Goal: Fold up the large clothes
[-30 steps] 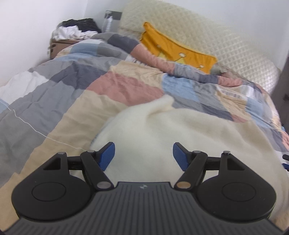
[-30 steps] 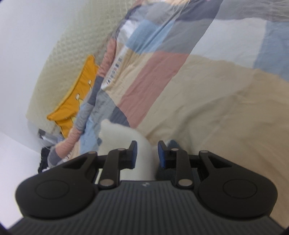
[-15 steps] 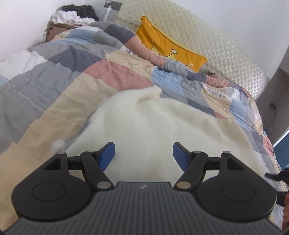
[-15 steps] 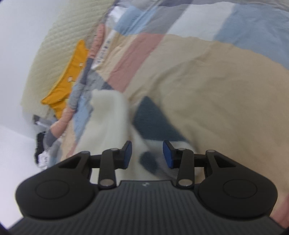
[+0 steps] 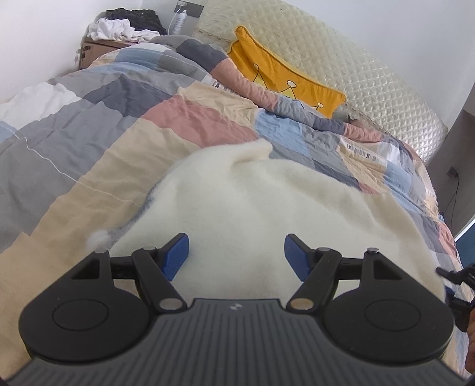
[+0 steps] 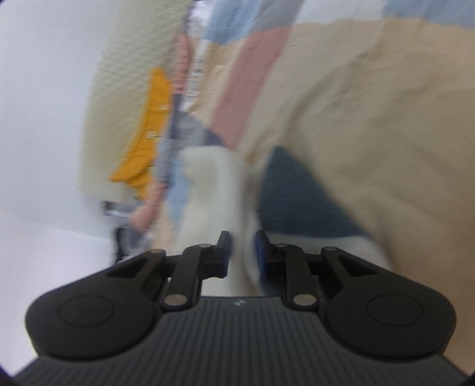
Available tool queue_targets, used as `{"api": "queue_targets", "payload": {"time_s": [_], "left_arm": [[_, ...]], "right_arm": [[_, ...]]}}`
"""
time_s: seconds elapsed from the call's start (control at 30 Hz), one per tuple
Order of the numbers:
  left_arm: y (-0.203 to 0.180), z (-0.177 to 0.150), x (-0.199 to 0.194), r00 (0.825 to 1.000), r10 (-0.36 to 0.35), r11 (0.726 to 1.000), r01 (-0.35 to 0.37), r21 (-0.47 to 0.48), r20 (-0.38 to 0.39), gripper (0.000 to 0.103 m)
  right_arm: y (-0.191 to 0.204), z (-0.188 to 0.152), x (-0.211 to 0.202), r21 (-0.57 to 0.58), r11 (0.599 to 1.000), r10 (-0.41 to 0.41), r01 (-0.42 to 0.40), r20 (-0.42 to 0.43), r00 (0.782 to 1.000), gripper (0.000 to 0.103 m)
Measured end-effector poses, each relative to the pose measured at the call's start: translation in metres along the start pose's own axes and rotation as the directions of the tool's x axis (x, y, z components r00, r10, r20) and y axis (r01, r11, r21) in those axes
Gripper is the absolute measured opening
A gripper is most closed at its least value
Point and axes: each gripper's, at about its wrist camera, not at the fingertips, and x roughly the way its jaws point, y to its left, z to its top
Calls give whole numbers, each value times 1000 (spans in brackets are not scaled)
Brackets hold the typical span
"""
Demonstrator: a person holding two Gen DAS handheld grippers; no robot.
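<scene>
A large cream fleece garment (image 5: 267, 202) lies spread on the patchwork quilt (image 5: 118, 148) of a bed. My left gripper (image 5: 236, 252) hovers just over its near part, jaws wide open, nothing between the blue pads. In the blurred right wrist view, my right gripper (image 6: 243, 252) is closing its jaws on a fold of the same fleece (image 6: 213, 184), which fills the narrow gap between the pads. A dark blue patch (image 6: 297, 202) lies beside that fold; I cannot tell whether it belongs to the garment.
A yellow pillow (image 5: 285, 80) leans on the quilted cream headboard (image 5: 371, 77). A cardboard box (image 5: 92, 50) topped with piled clothes and a bottle (image 5: 179, 22) stand at the far left corner. Walls close in on the left and behind.
The right jaws widened, then narrowed onto the fleece fold while that gripper dipped and rolled; the dark blue patch came into sight. The left gripper drifted slightly and stayed open.
</scene>
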Motion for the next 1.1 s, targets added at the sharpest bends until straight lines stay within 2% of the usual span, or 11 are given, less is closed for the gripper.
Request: {"api": "queue_targets", "payload": {"time_s": [0.07,0.23,0.4,0.6,0.63,0.67,0.73,0.77,0.87,0.97,1.1], "left_arm": [[0,1,0,1000,1,1000,-1,2,1,77],[0,0,0,1000,5,1000,-5,12,8,78],[2,0,1,1000,-3,1000,3,-2,11,79],[1,0,2,1000,-1,1000,1,4,14,79],[1,0,3,1000,1,1000,-1,5,14,79],[1,0,3,1000,1,1000,-1,1,13,79],[3,1,3,1000,-5,1000,5,-11,12,79],[3,0,2,1000,-6,1000,7,-14,12,79],[4,0,2,1000,-5,1000,5,-15,11,79],[4,1,1,1000,-11,1000,12,-23,14,79],[5,4,-9,999,-37,998,38,-57,24,80]], "right_arm": [[10,-2,1,-58,998,1,-1,-9,1000,21],[11,-9,16,-116,982,-147,147,3,989,22],[18,-4,25,-173,978,-132,120,-58,990,21],[29,-7,-4,-189,961,-174,200,143,974,11],[30,-7,-7,-189,960,-179,209,162,970,3],[30,-7,-10,-196,947,-217,256,200,955,3],[26,-2,-19,-182,904,-321,387,309,895,3],[16,4,-24,-130,917,-324,378,313,893,3],[-7,14,-18,-29,942,-321,335,220,921,3],[-2,5,-18,-67,936,-322,346,240,916,3],[25,-19,-35,-161,957,-195,242,264,945,6]]}}
